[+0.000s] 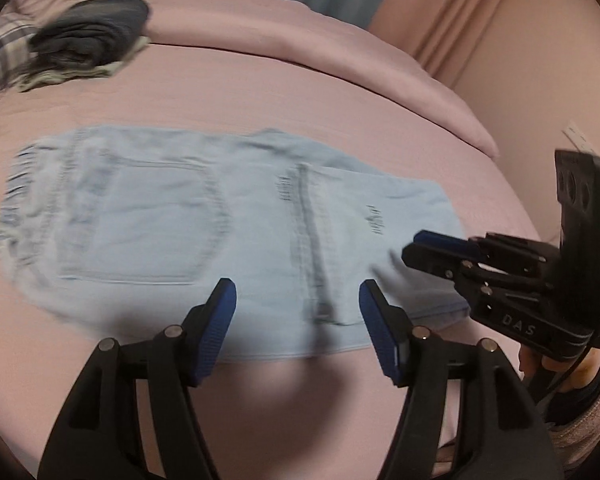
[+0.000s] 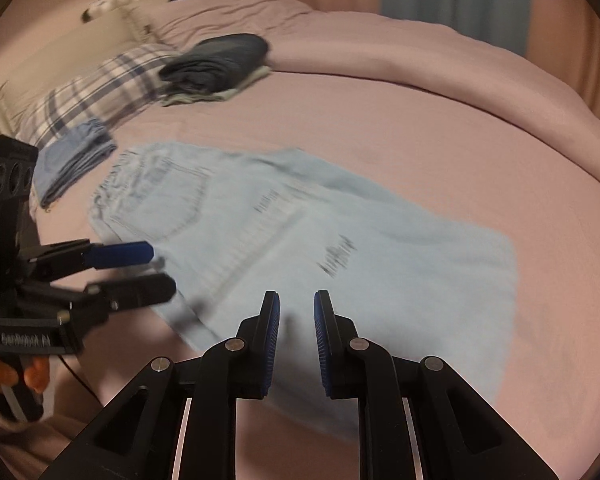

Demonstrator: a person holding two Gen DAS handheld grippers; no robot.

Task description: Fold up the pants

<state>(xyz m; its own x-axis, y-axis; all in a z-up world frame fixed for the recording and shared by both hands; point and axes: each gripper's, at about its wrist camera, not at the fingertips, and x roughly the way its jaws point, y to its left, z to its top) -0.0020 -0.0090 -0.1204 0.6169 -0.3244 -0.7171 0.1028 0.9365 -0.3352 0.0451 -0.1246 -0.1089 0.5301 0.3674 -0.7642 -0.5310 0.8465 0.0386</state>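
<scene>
- Your left gripper (image 1: 298,322) is released, its blue pads spread wide with nothing between them, hovering over the near edge of the pants (image 1: 204,236).
- Your right gripper (image 2: 297,344) has a narrow gap between its pads and grasps nothing; it hangs over the near part of the pants (image 2: 340,264).
- From the left wrist view, your right gripper (image 1: 428,250) shows at the right, fingers close together, at the folded end of the denim; whether it touches the cloth is too blurred to tell.
- From the right wrist view, your left gripper (image 2: 156,270) shows at the left, one blue finger above one black, just beside the pants' near-left edge.
- You have the pale blue denim pants lying flat in the middle of the bed (image 1: 340,92), doubled over, with a back pocket facing up and a frayed hem toward the pillow side.
- A dark folded stack (image 2: 220,62) sits on a lighter folded piece toward the far side of the bed, well apart from the pants.
- A small folded blue garment (image 2: 70,164) lies near the plaid pillow (image 2: 96,92), just beside the frayed end of the pants.
- Both views are motion-blurred, so finer detail on the denim cannot be read.
</scene>
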